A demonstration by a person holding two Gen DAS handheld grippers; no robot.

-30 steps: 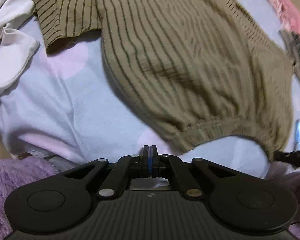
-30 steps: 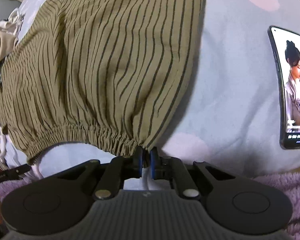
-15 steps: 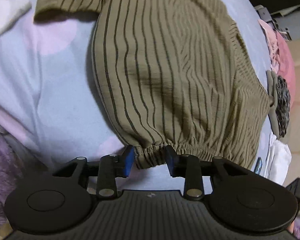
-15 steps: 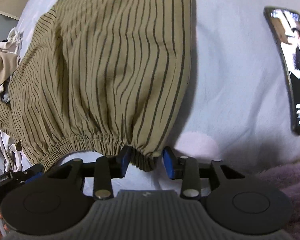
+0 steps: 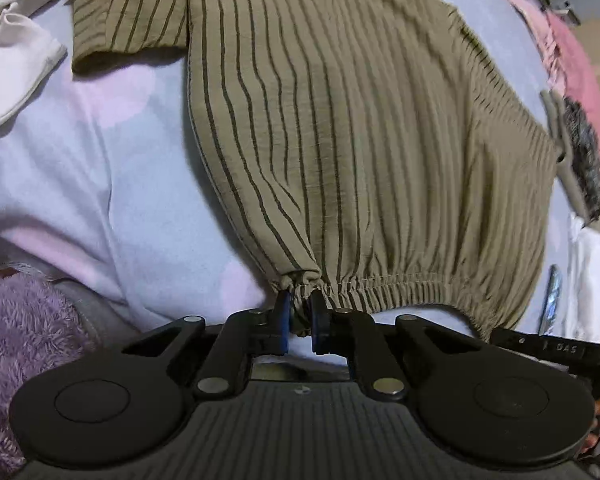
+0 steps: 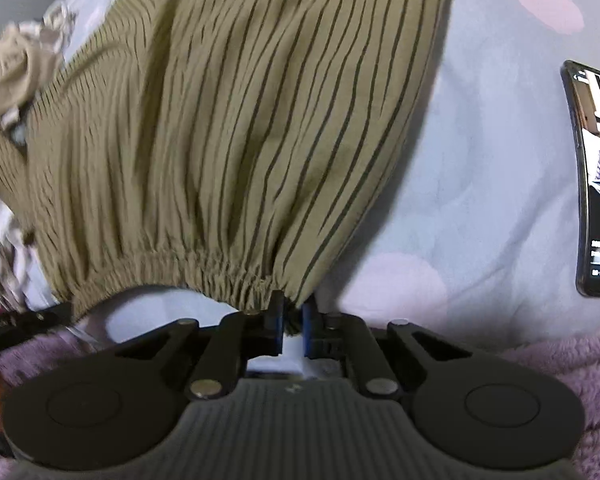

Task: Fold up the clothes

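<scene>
Olive striped top (image 5: 340, 128): thin fabric with dark stripes, spread over the bedsheet (image 5: 100, 184); its gathered elastic hem (image 5: 400, 284) runs along the near edge, just in front of both grippers.
Left gripper (image 5: 300, 312): jaws closing, the blue pads pinching the hem's left corner, which bunches into a small knot between them.
Right gripper (image 6: 291, 312): jaws closing on the hem's right corner, with cloth caught between the pads.
Sleeve (image 5: 124, 12): short, lying flat to the far left of the top.
Bedsheet: pale blue with pink dots, under the top on every side.
Phone (image 6: 596, 184): screen lit, on the sheet well to the right of the top.
White cloth (image 5: 16, 68): left of the sleeve, apart from the top.
Pink garment (image 5: 572, 64): beyond the top's right edge.
Beige garment (image 6: 16, 72): crumpled at the top's far left, as seen from the right wrist.
Purple fleece (image 5: 16, 344): fluffy, nearer than the hem, at the sheet's near edge.
</scene>
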